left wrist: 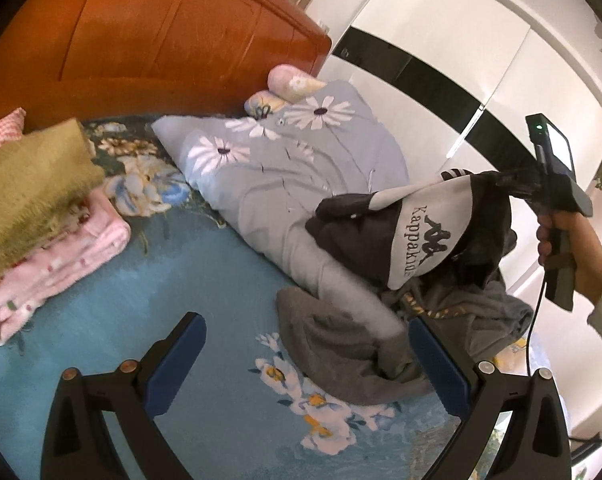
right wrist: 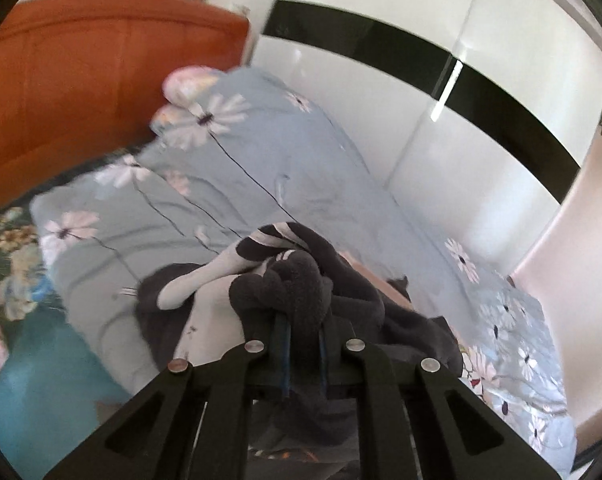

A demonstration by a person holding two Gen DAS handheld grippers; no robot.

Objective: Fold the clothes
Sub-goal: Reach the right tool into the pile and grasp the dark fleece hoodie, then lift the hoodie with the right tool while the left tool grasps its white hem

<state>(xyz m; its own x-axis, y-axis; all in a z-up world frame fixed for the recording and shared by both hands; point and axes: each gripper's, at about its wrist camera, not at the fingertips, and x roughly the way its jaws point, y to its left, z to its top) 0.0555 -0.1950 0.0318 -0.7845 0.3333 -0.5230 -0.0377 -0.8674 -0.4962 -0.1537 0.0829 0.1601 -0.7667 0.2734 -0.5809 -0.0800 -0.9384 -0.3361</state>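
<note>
A black and white top with printed lettering (left wrist: 417, 232) hangs lifted above the bed, its bunched dark fabric (right wrist: 297, 284) pinched in my right gripper (right wrist: 303, 320), which is shut on it. In the left wrist view a hand holds that right gripper (left wrist: 501, 182) at the right. Under the lifted top lies a crumpled grey garment (left wrist: 341, 344) on the blue flowered sheet (left wrist: 161, 280). My left gripper (left wrist: 305, 320) is open just above the sheet, with nothing between its blue pads; the grey garment lies beyond its right finger.
A folded grey quilt with daisies (left wrist: 285, 168) lies behind the clothes. At the left are a stacked olive blanket (left wrist: 29, 192) and pink blanket (left wrist: 61, 256). An orange headboard (left wrist: 161, 40) and a white wardrobe with a black band (left wrist: 441, 80) stand beyond.
</note>
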